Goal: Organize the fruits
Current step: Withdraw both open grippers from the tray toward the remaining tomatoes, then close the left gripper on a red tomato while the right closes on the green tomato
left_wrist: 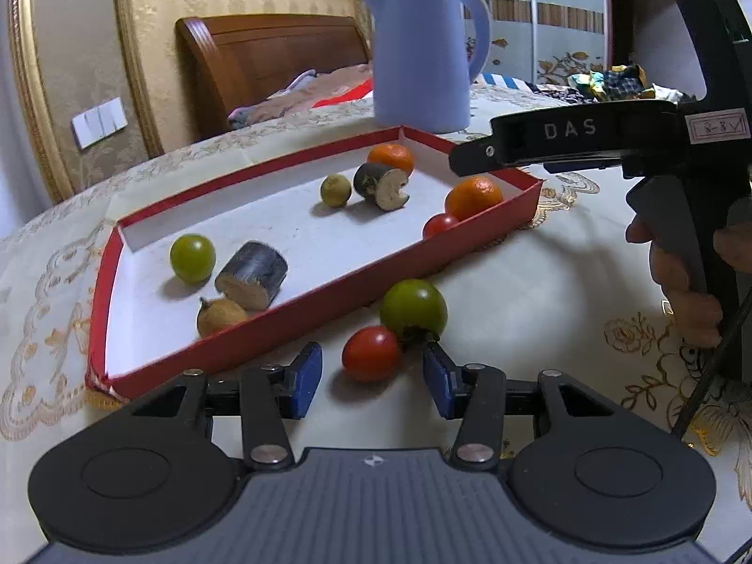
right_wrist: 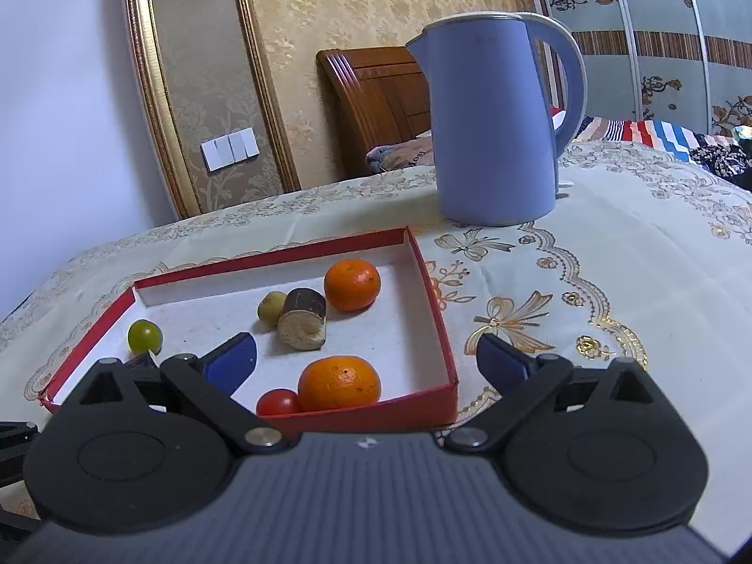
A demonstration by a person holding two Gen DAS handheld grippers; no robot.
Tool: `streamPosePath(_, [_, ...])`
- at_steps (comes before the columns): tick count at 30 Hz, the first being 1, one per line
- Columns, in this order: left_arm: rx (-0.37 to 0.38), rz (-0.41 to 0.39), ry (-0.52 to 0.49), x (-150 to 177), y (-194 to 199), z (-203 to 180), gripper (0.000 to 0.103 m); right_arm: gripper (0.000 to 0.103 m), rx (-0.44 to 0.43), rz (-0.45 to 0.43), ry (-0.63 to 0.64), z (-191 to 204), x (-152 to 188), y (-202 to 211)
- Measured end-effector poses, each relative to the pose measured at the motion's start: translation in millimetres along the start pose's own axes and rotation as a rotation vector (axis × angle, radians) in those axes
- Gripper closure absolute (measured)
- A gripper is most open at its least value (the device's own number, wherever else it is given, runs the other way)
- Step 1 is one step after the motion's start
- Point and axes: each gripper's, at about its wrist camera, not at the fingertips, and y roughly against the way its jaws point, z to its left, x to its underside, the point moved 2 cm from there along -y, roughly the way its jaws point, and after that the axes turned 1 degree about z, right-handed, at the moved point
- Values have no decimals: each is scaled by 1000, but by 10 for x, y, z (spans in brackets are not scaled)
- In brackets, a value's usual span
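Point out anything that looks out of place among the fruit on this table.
Two fruits lie outside the red tray, on the tablecloth by its near wall: a red tomato and a green tomato, side by side. The rest sit inside. The open left hand-held gripper faces the red one. Nothing looks spilled or damaged.

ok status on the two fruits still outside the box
Left hand-held gripper open, red tomato between its fingers. Green tomato touching it, beside red box. Right hand-held gripper open over box, empty.

Spread fingers (right_wrist: pixel 232 361) over red tray (right_wrist: pixel 439 329), perhaps touching
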Motion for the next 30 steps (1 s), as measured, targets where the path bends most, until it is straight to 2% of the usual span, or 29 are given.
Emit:
streamPosePath(6, [-5,5,-17,-56,-95,0,56,3,8,-6,28,38,10,9])
streamPosePath(7, [-3,1,-17,-43,-78,5,59,3,5,-4,25,35,10,12])
streamPosePath(8, [1,-1,-20,-34,-61,3,70,3,4,0,25,35,8,5])
streamPosePath(11, [-7,-7,-45,-6,-30,-41,78,3,7,3,31,43,13,0])
streamPosePath(21, [-17,-24,-37,122,147,-3,78,3,-30,18,68,108,36,11])
streamPosePath(24, [-22,-30,-17,210,240,54,78,3,-74,31,109,189,84,65])
streamPosePath(28, [-54,-36,23,268,298,153,78,4,-184,105,142,289,208,157])
streamPosePath(30, [-51,-40,62,271,319,225,78,7,-192,128,202,406,277,156])
